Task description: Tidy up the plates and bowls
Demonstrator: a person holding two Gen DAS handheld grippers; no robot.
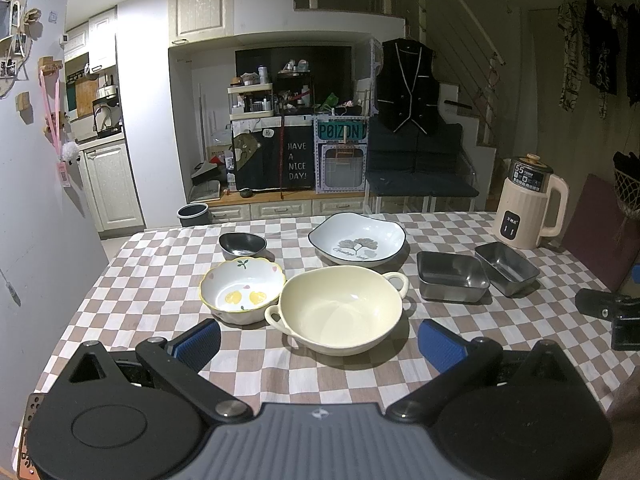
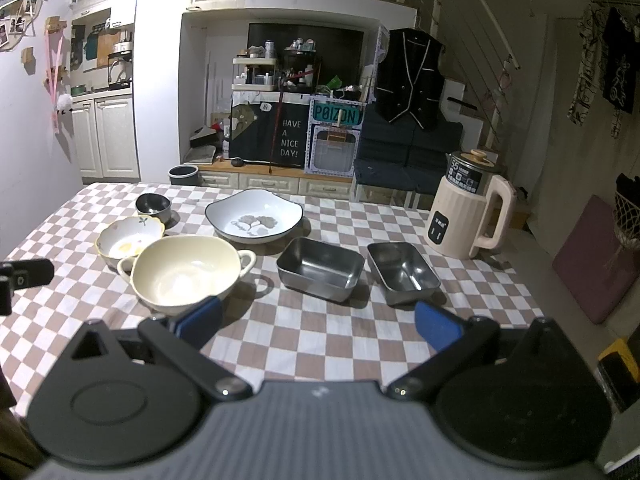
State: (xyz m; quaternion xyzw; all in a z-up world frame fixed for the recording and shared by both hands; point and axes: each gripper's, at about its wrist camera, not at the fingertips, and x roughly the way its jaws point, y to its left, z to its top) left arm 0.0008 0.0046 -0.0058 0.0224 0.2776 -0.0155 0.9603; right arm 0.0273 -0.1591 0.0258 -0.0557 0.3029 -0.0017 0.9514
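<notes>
my left gripper hangs over the near edge of the table, jaws spread wide, nothing between the blue pads. my right gripper is the same: wide open, empty, low over the checked cloth.

right ahead of the left gripper sits the cream bowl, deep, glossy, pale yellow inside, with a loop handle on each side. touching its left side is the lemon bowl, white with a wavy yellow rim, two lemon slices painted on the bottom and a small green sprig near the far rim. behind that stands the dark bowl, small and dark grey, a little apart. behind the cream bowl lies the leaf plate, a wide shallow white dish with a thin dark wavy rim and a grey ginkgo leaf print with script in the middle.

to the right are two steel tins, rectangular, shiny, empty, side by side with a gap between; the second tin is turned at a slight angle and sits just ahead of my right pad. a beige kettle stands at the far right of the table, well apart from the bowls.
</notes>
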